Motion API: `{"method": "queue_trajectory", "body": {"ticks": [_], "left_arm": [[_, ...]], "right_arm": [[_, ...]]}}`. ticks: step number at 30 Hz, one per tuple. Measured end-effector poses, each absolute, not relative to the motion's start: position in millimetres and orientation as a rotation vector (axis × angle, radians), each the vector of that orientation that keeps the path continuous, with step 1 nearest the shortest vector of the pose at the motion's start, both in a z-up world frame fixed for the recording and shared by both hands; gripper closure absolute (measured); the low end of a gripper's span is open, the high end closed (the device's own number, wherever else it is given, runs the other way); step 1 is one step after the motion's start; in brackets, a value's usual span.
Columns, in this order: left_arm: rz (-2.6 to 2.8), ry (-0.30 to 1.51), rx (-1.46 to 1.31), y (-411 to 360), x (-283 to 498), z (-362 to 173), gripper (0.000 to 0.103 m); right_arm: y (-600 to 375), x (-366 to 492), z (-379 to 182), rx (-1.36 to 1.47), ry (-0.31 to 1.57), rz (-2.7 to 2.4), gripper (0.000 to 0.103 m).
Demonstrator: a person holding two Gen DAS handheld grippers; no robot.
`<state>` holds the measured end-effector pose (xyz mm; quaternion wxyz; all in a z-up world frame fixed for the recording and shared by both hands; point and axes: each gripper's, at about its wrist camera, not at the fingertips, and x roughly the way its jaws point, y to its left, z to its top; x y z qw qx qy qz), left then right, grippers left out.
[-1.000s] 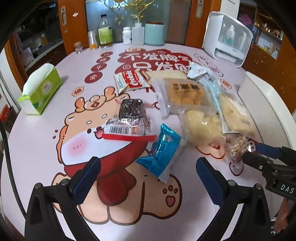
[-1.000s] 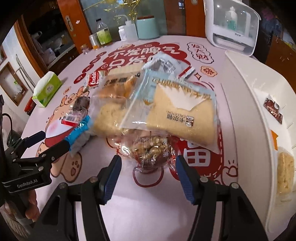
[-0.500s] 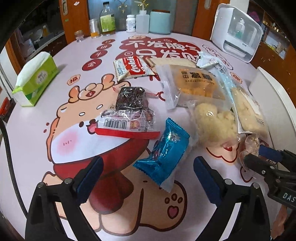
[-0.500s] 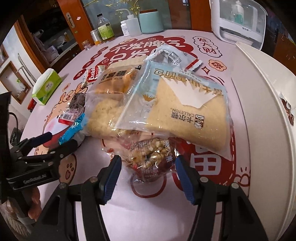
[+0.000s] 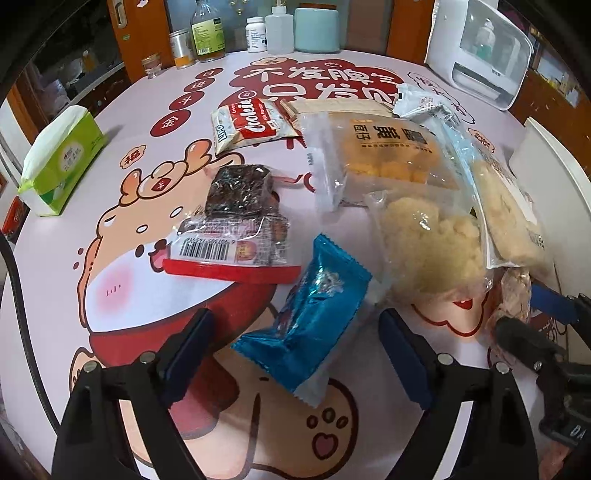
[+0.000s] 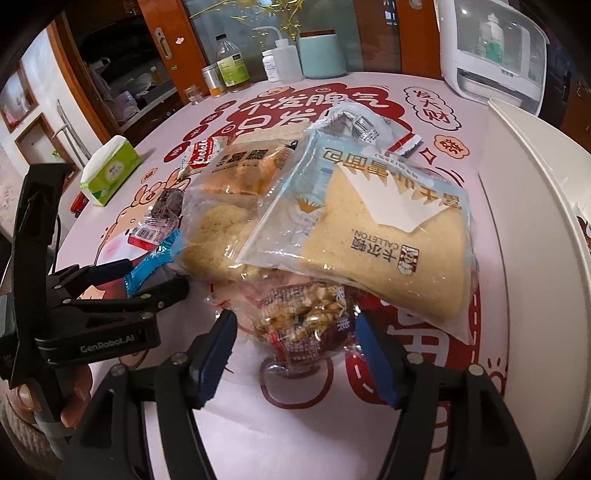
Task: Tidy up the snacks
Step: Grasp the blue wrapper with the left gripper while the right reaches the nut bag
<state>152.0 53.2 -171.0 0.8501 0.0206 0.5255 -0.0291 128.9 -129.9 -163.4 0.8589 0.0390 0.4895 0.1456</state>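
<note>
A blue foil snack packet (image 5: 314, 314) lies on the printed tablecloth between the fingers of my left gripper (image 5: 293, 325). Its jaws are closing and the pads stand clear of the packet. A clear packet of nut brittle (image 6: 303, 321) lies between the fingers of my right gripper (image 6: 295, 321), partly under a big bread pack (image 6: 388, 236). Those jaws are opening, with a gap on both sides of the packet. In the right wrist view the left gripper (image 6: 122, 277) is at the left, a hand on its handle. The right gripper (image 5: 532, 306) shows at the left wrist view's right edge.
More snacks lie in a heap: a floss bun pack (image 5: 424, 240), a yellow cake pack (image 5: 388, 155), a cookie pack (image 5: 251, 122), a dark bar (image 5: 236, 188), a barcoded pack (image 5: 229, 247). A white tray (image 6: 535, 221) stands at the right. Tissue box (image 5: 62, 162), bottles (image 5: 207, 33) and a white appliance (image 5: 480, 48) ring the table.
My left gripper has come down and forward over the blue packet and its jaws have narrowed. The right gripper's jaws have widened a little around the nut packet.
</note>
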Motion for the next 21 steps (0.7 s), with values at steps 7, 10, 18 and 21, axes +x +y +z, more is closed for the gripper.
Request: {"method": "queue_trajectory", "body": {"ticks": [7,10,18,21], "left_arm": [[-0.055,1.115,0.042,52.6,153.6,-170.3,0.015],[-0.051,1.114,0.048,51.9,153.6,-170.1,0.015],[-0.055,1.112,0.038,53.0,154.1,-170.5,0.016],[-0.076,1.092,0.049,49.1,151.6,-167.4,0.033]], "right_arm": [[-139.6,125.4,-158.2,0.08,1.002,0.275,0.034],[-143.2,126.7,-159.5,0.078,0.997,0.28,0.034],[-136.1,133.0,-170.9,0.07,1.03,0.314,0.032],[-128.9,131.9,-171.4,0.028,1.029,0.31,0.041]]}}
